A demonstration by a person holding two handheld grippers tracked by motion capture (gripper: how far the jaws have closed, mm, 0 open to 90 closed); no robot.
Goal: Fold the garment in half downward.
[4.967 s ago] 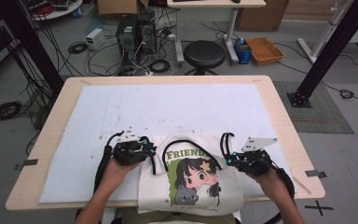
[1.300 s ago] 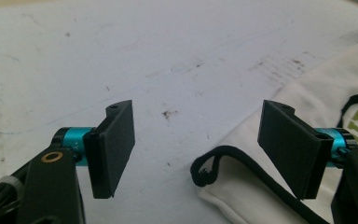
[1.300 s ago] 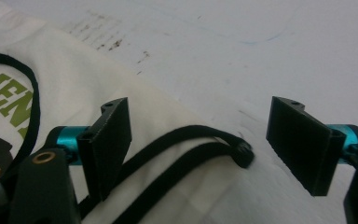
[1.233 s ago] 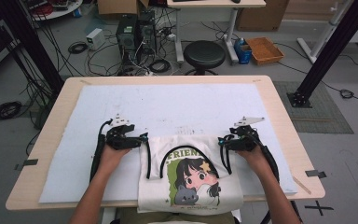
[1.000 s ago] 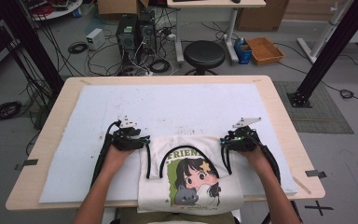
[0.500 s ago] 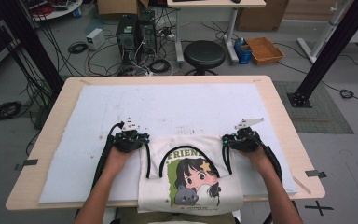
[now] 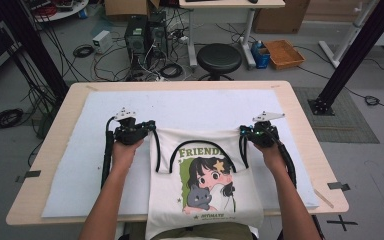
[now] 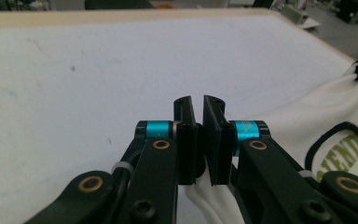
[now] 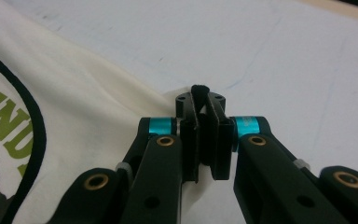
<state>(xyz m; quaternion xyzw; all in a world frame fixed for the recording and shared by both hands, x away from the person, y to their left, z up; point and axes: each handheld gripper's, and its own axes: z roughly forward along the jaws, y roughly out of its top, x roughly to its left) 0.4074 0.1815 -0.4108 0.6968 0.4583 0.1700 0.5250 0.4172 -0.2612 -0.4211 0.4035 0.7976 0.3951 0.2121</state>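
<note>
You have the tote bag (image 7: 205, 185) at the desk's near edge, its bottom hanging over; the left gripper (image 7: 147, 128) and right gripper (image 7: 245, 133) are each clamped on a top corner. Keep both clenched, pull evenly toward the far edge, and hold the cloth taut so it lies flat on the white mat (image 7: 80, 165).
</note>
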